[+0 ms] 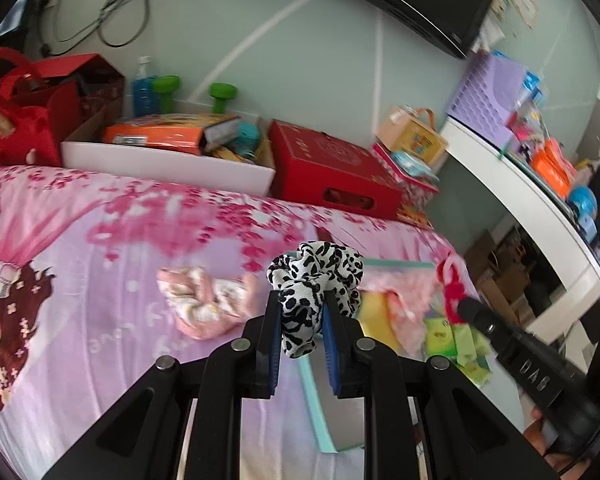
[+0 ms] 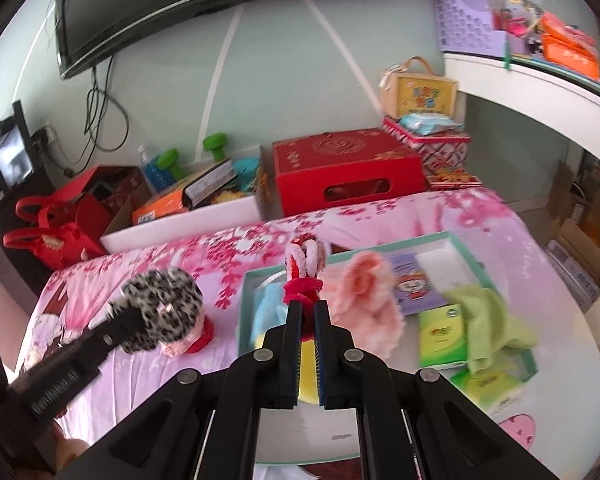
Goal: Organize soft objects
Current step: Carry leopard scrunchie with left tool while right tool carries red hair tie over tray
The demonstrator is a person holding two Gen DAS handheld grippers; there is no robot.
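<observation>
My left gripper (image 1: 300,304) is shut on a black-and-white leopard-print scrunchie (image 1: 312,276), held above the pink printed bedspread (image 1: 100,280). A pink floral scrunchie (image 1: 204,300) lies on the bed just left of it. My right gripper (image 2: 308,304) is shut on a red-and-white fuzzy ornament (image 2: 304,264), above the left end of a teal-rimmed box (image 2: 380,245). The box holds a fluffy pink piece (image 2: 368,304), a light blue soft piece (image 2: 266,308), a green cloth (image 2: 488,320) and a yellow item (image 2: 308,376). The left gripper (image 2: 120,316) with its scrunchie (image 2: 164,308) shows left of the box.
Green packets (image 2: 440,332) and a small booklet (image 2: 412,284) also lie in the box. Beyond the bed stand a red carton (image 2: 340,172), a white bin of books (image 2: 180,232) and a red bag (image 2: 56,240). A white desk (image 2: 540,92) curves along the right.
</observation>
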